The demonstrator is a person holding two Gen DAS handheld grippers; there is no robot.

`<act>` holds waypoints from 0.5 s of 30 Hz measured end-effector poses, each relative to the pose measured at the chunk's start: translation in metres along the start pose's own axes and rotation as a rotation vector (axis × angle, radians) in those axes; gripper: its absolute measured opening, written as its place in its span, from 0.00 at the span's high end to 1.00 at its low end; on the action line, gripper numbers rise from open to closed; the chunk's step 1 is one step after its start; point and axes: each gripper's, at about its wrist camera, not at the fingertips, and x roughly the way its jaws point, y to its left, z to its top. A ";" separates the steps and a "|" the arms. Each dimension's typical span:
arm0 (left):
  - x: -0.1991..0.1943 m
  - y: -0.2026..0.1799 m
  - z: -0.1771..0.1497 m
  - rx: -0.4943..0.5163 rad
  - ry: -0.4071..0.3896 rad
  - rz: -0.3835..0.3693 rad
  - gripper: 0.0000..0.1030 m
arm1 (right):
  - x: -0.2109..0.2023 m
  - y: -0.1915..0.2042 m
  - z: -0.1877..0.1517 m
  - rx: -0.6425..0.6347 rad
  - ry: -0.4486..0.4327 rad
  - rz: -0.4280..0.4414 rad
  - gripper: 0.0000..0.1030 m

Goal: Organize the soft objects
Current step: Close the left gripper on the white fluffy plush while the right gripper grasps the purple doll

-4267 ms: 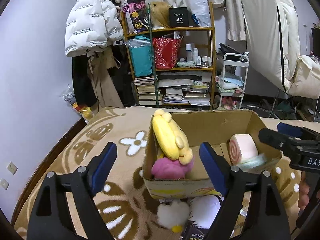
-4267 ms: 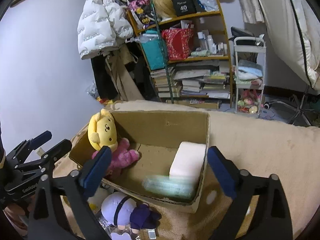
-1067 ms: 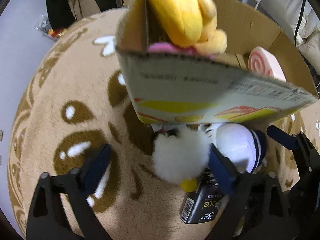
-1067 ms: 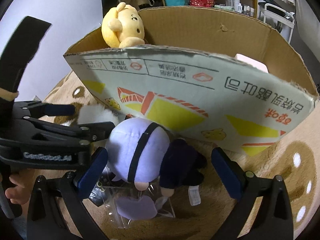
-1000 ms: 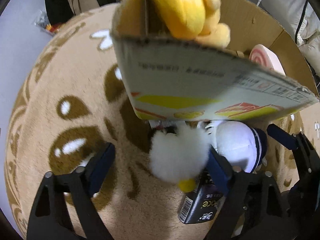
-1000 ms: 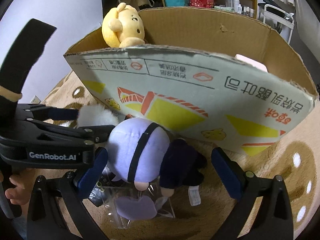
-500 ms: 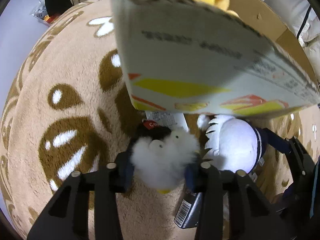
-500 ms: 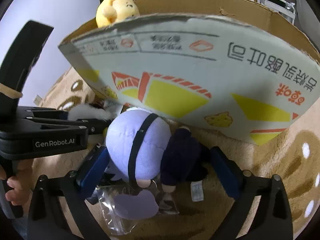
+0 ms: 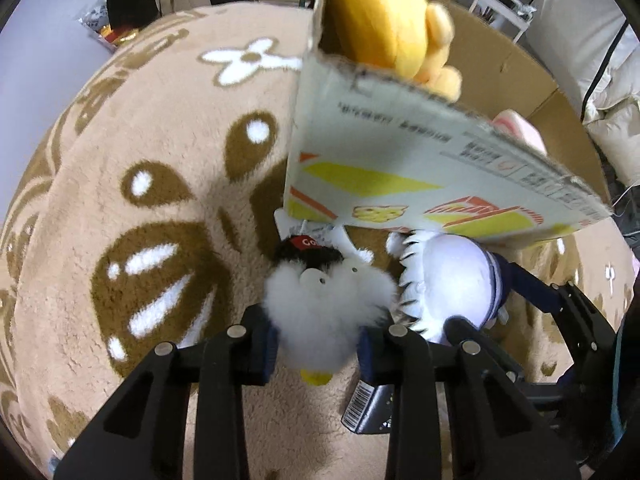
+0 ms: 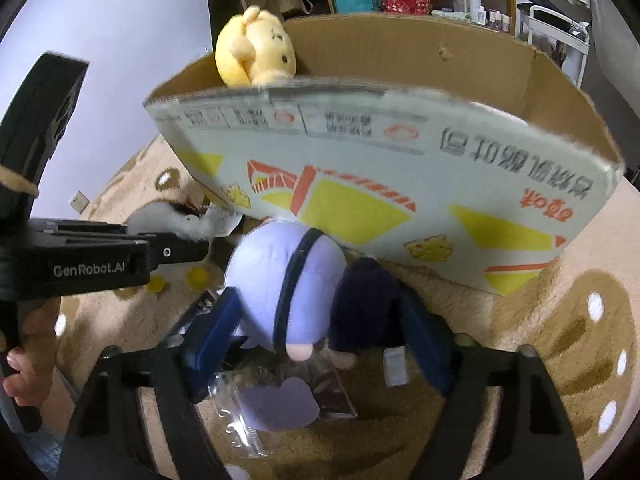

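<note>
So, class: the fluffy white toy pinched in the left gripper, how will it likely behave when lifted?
The fluffy white toy probably squashes easily: its fur bulges out around the left gripper, whose jaws have just closed on it. It looks light for its size, being mostly fluff. It may sag or slip somewhat, since the pads grip soft fur rather than anything firm.

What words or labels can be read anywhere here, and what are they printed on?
"GenRobot.AI": on the side of the left gripper.
"Co", cut off: red patch on the black cap of the fluffy white toy.
Chinese characters, upside down: on the cardboard box; its small print is blurred.
Barcode on the dark packet: digits unreadable.
</note>
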 end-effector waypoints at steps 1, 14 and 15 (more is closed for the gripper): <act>-0.003 0.001 -0.002 0.004 -0.008 0.001 0.71 | -0.003 -0.002 0.000 0.006 -0.006 0.000 0.20; -0.024 -0.007 -0.011 0.004 -0.044 0.072 0.71 | -0.010 0.000 0.007 -0.013 -0.009 -0.006 0.24; -0.024 -0.004 -0.010 0.001 -0.046 0.076 0.71 | -0.010 0.000 0.008 -0.015 -0.007 -0.007 0.24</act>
